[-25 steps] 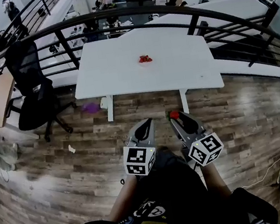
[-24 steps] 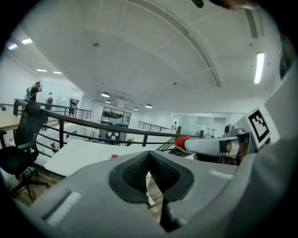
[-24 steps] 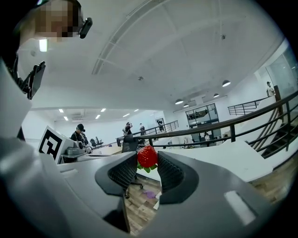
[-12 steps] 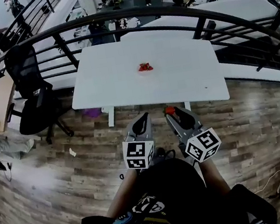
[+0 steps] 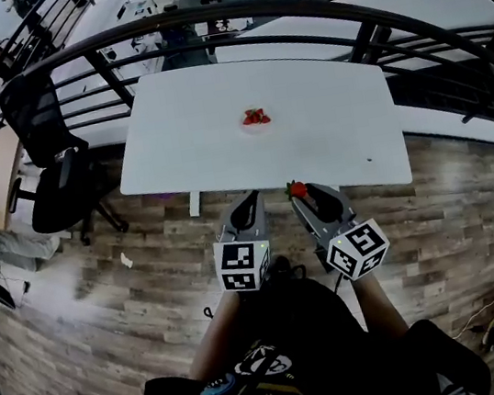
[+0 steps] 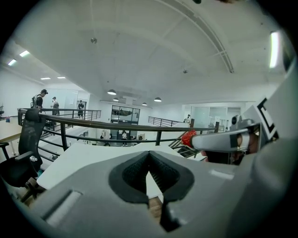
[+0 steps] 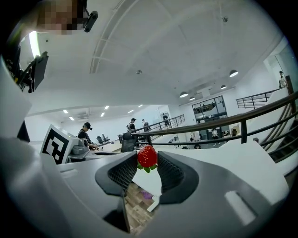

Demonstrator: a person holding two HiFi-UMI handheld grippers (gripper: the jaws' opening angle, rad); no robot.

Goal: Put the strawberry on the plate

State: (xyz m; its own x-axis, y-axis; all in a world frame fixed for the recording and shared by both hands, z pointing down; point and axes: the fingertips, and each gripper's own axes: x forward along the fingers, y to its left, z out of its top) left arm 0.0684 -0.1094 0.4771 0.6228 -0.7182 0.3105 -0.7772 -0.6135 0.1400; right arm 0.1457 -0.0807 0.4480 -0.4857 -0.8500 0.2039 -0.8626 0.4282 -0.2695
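Ahead of the right hand-held gripper [image 5: 300,194], in the head view, we see the white counter [image 5: 330,132], its plate [image 5: 258,129] of red fruit well beyond the tips. These tips hold the strawberry [image 5: 298,189] over the counter's near edge. The left hand-held gripper [image 5: 250,203] sits just beside. From the left gripper view, we see its jaws closed together, empty. From the right gripper view, we see the strawberry pinched between the pads, leaves down.

Right gripper [image 7: 147,160] jaws clamped on red strawberry [image 7: 147,156], white table [image 7: 233,160] beyond, black railing [image 7: 223,123] behind
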